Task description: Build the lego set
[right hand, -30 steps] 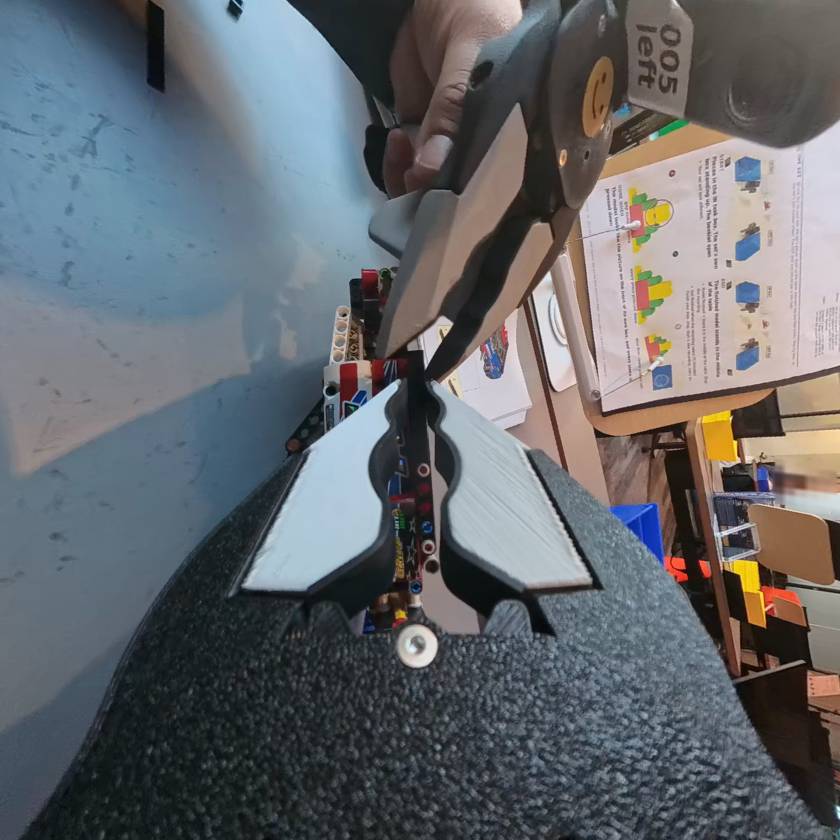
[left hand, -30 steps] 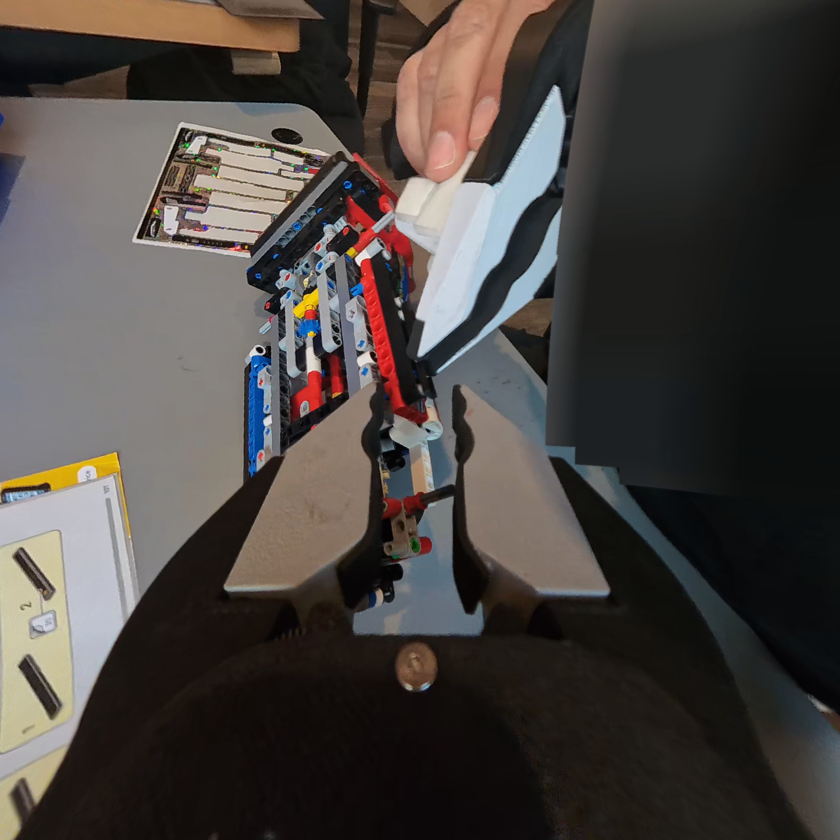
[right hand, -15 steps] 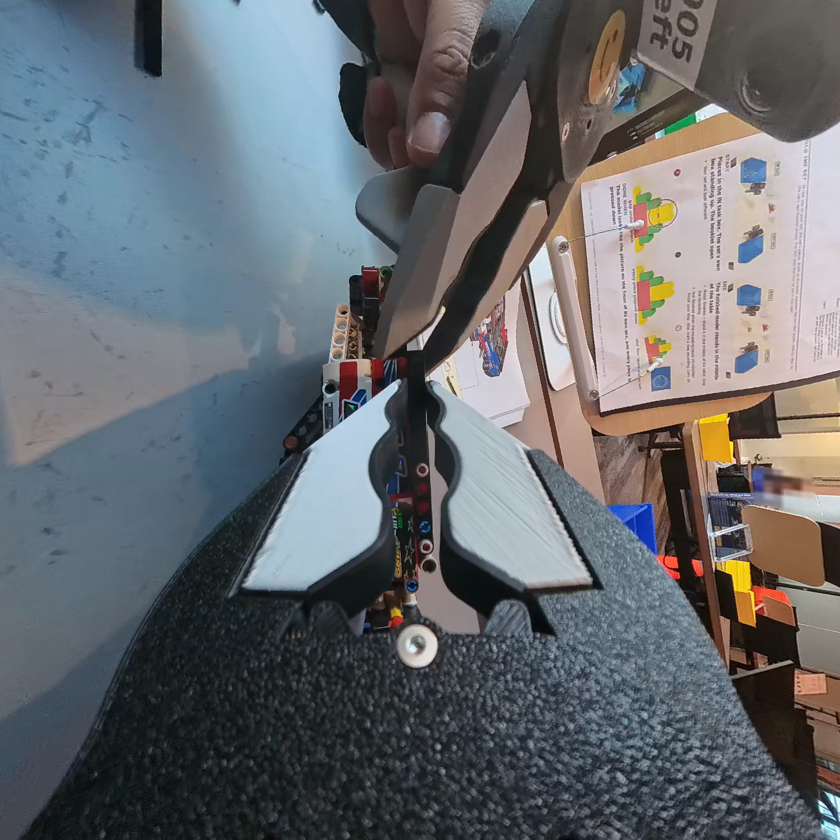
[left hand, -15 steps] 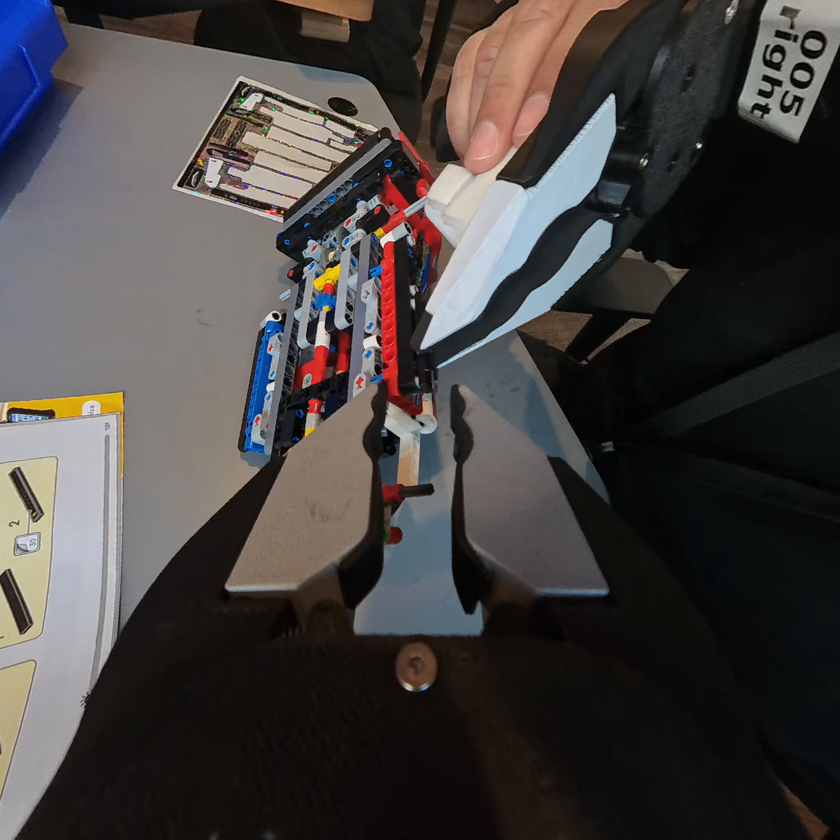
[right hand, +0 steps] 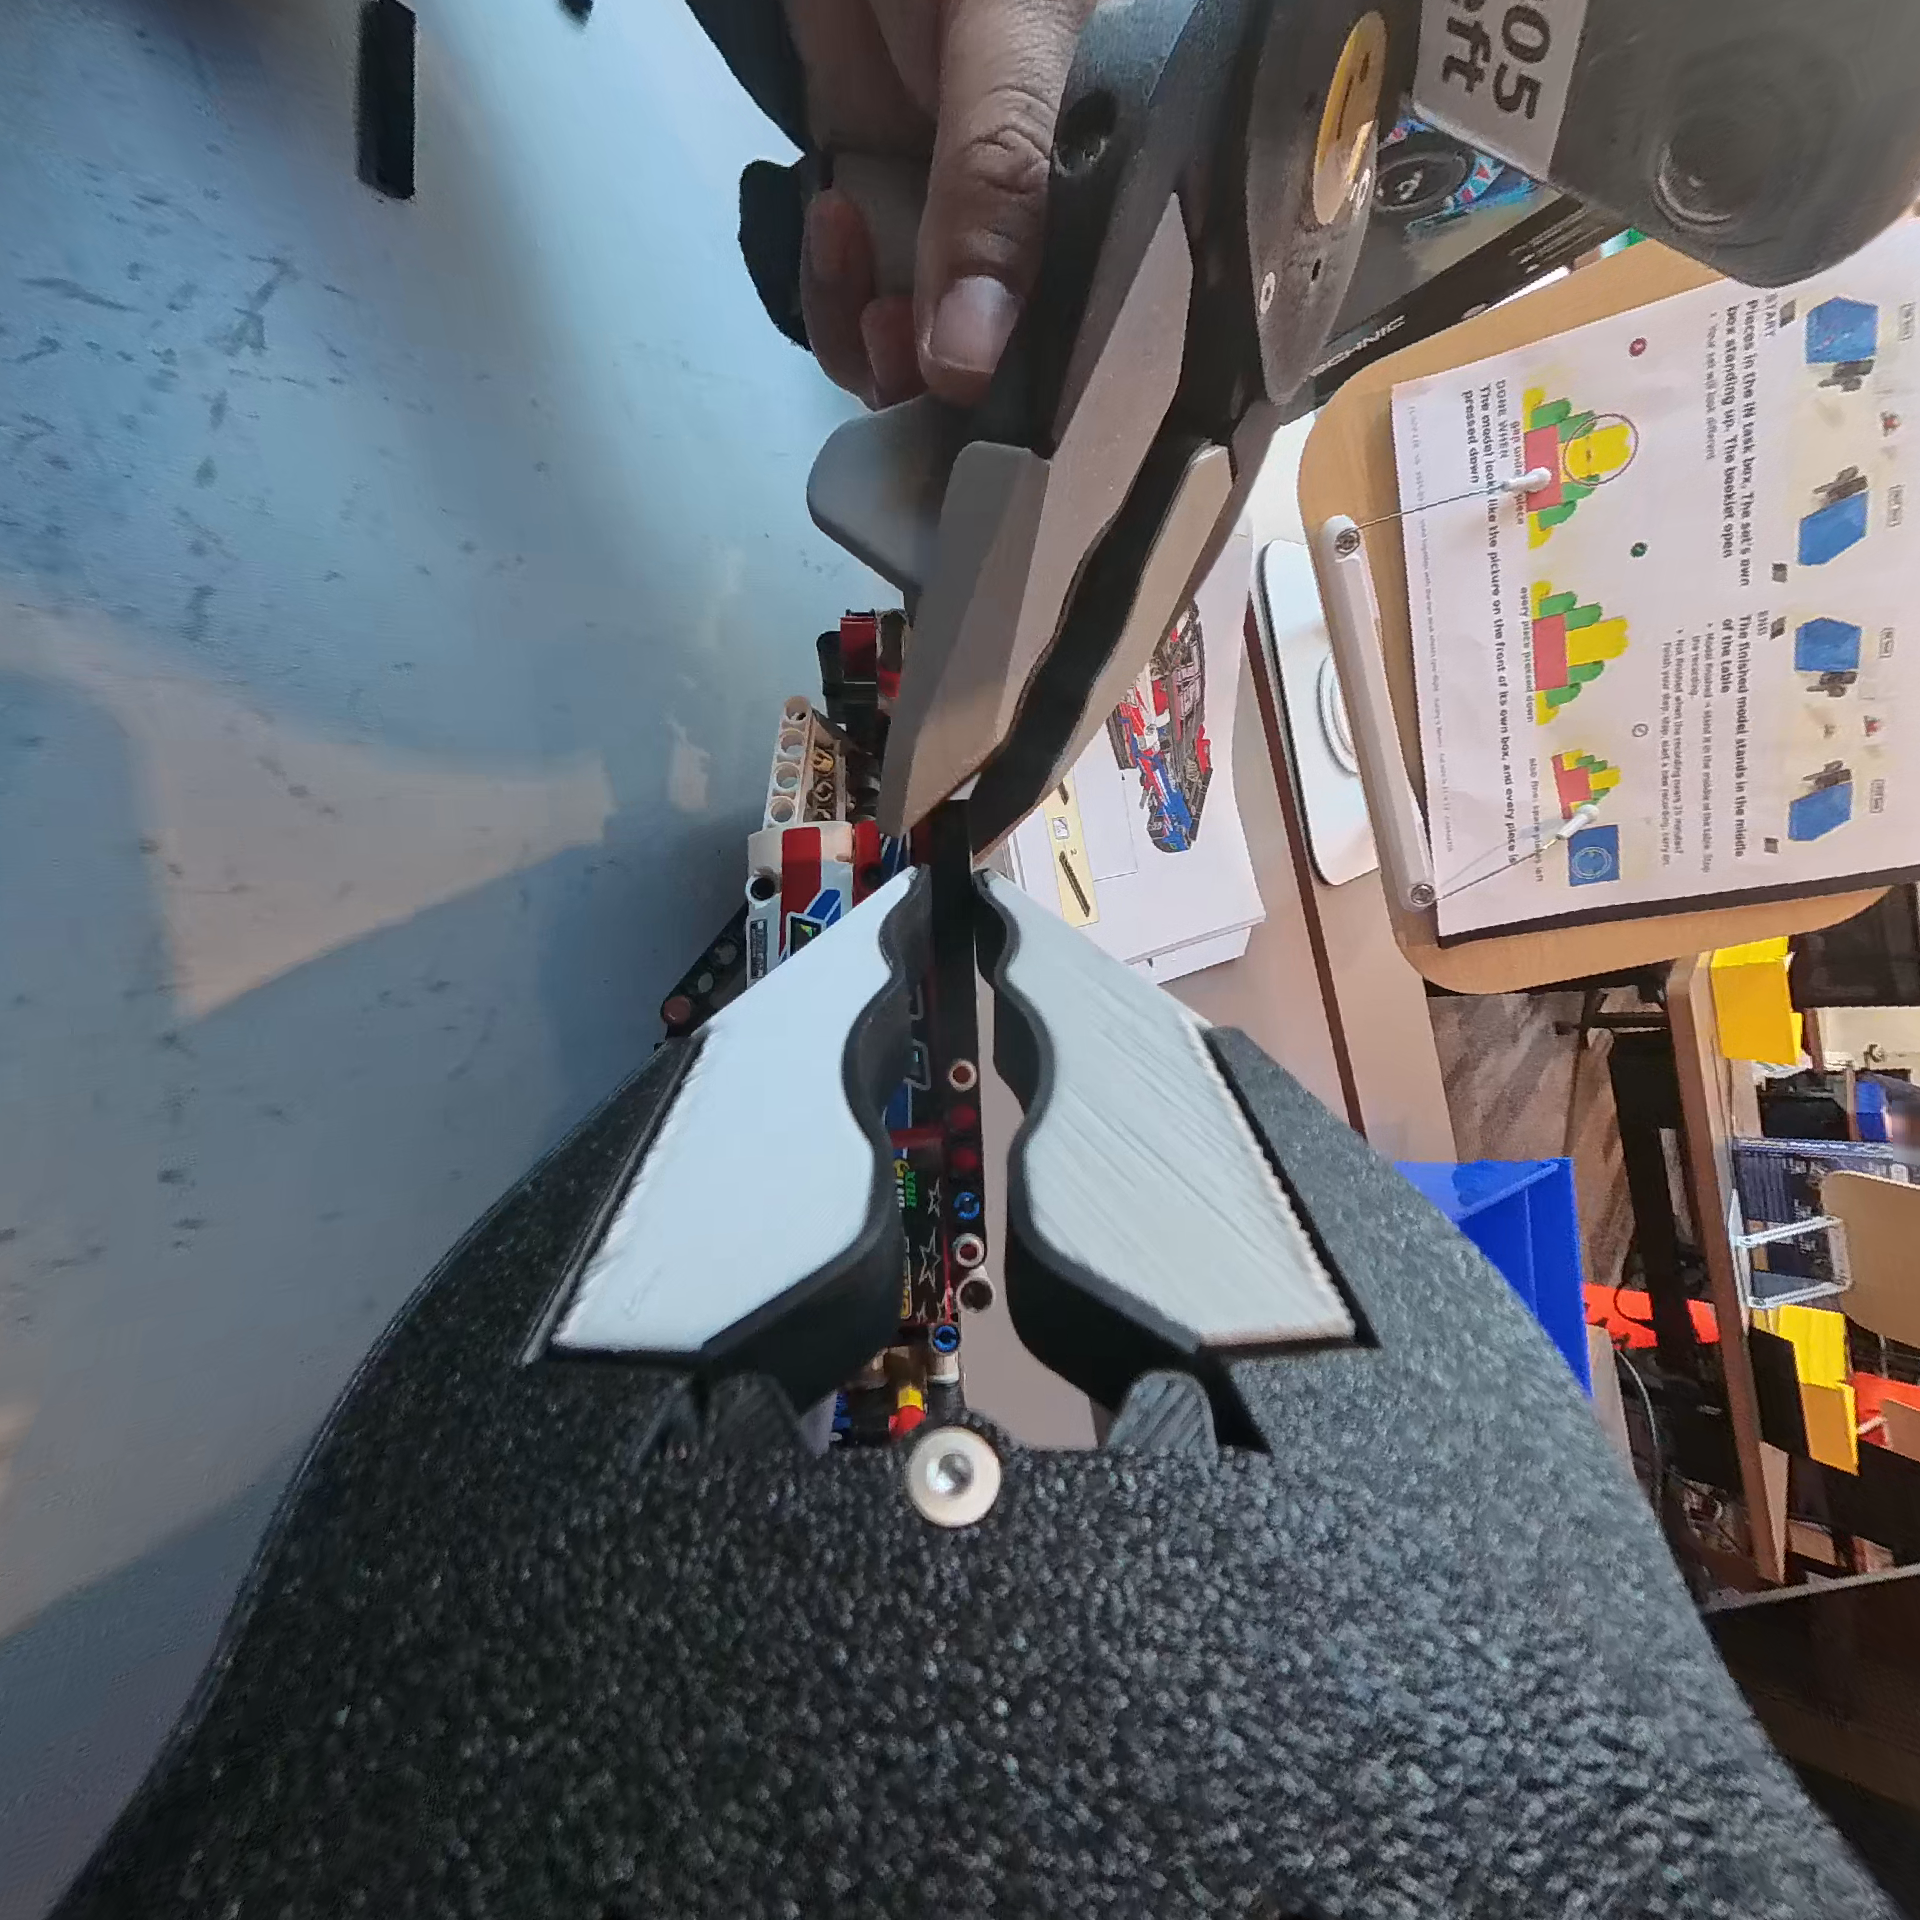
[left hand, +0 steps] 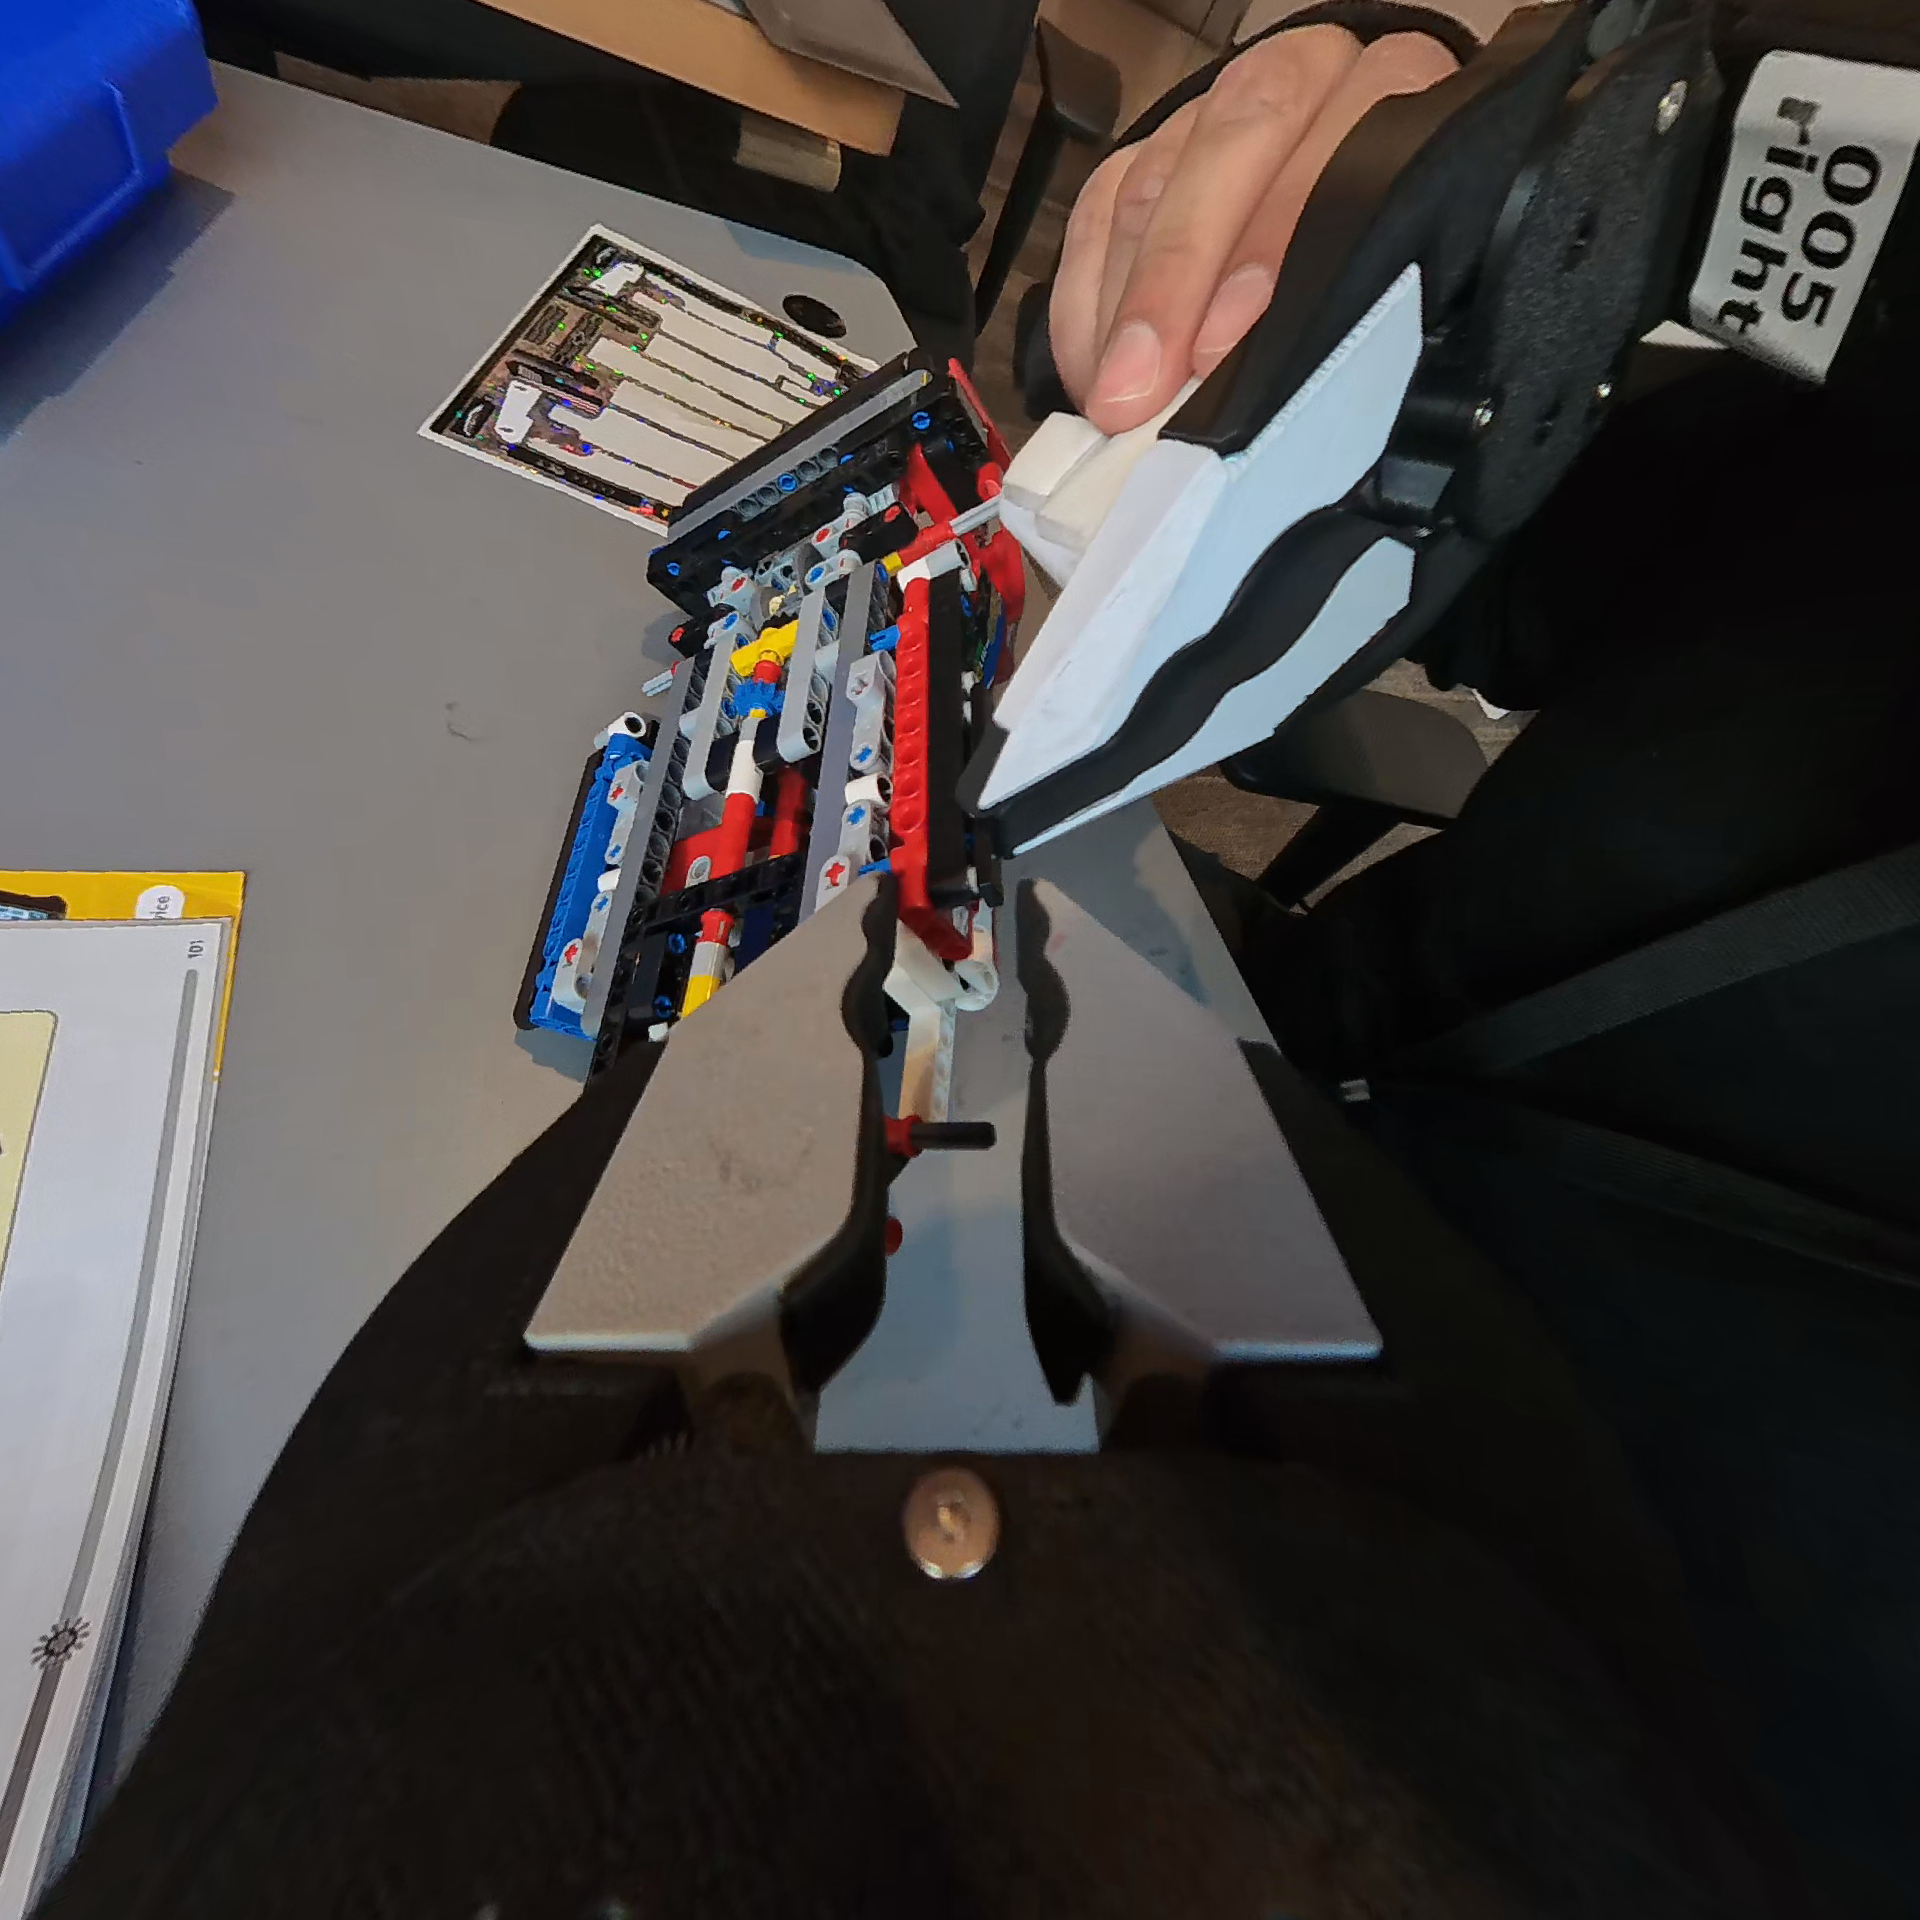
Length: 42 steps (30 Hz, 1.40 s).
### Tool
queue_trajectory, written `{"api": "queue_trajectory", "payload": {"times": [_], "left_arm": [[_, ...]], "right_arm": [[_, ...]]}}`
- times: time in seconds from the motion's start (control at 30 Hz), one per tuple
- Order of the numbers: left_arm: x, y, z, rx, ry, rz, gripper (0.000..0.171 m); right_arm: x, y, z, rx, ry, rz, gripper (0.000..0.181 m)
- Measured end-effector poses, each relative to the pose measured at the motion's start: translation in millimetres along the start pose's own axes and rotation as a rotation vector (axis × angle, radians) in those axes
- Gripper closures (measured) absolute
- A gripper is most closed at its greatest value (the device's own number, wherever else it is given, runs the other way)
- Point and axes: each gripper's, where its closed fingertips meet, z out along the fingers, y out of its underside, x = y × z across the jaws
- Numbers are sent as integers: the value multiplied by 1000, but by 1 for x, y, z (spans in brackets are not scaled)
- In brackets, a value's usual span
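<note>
The lego model (left hand: 790,748), a long frame of black, red, grey and blue beams, lies on the grey table (left hand: 312,644). My left gripper (left hand: 953,894) is open by a narrow gap. The model's near end, a white connector (left hand: 940,982) and a black pin (left hand: 951,1135), sits between its fingers, with a gap at the right finger. My right gripper (right hand: 945,878) is shut on a black beam (right hand: 951,997) along the model's edge. It shows as white fingers in the left wrist view (left hand: 982,821). The left gripper's grey tips (right hand: 935,810) meet it.
An open instruction booklet (left hand: 94,1247) lies at the near left, a sticker sheet (left hand: 644,395) behind the model, a blue bin (left hand: 73,135) at the far left. The table edge (left hand: 1195,935) runs close on the right. A board with a printed sheet (right hand: 1621,582) stands beyond. Only a small space, under 4 cm, lies between the two pairs of fingers.
My left gripper has drawn back and risen, so less of the model lies between its fingers and more table shows. The right gripper keeps its hold on the black beam.
</note>
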Motion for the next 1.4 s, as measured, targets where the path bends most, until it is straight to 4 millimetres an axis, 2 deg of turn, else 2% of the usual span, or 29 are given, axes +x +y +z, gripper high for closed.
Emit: {"api": "queue_trajectory", "payload": {"times": [0.47,0.53,0.63,0.9,1.07,1.4], "left_arm": [[-2,-2,1,38,6,-54,155],[3,-3,0,40,41,-80,147],[-2,-3,1,50,28,-88,155],[-5,-4,0,73,25,-103,155],[-7,-5,0,105,34,-139,155],[-9,-8,-1,145,32,-176,155]], "right_arm": [[0,2,0,11,-24,22,175],[0,2,0,16,-31,36,175],[0,2,0,29,-51,67,175],[2,4,1,-19,-157,178,174],[3,5,2,-11,-109,104,174],[5,6,2,10,-191,312,174]]}}
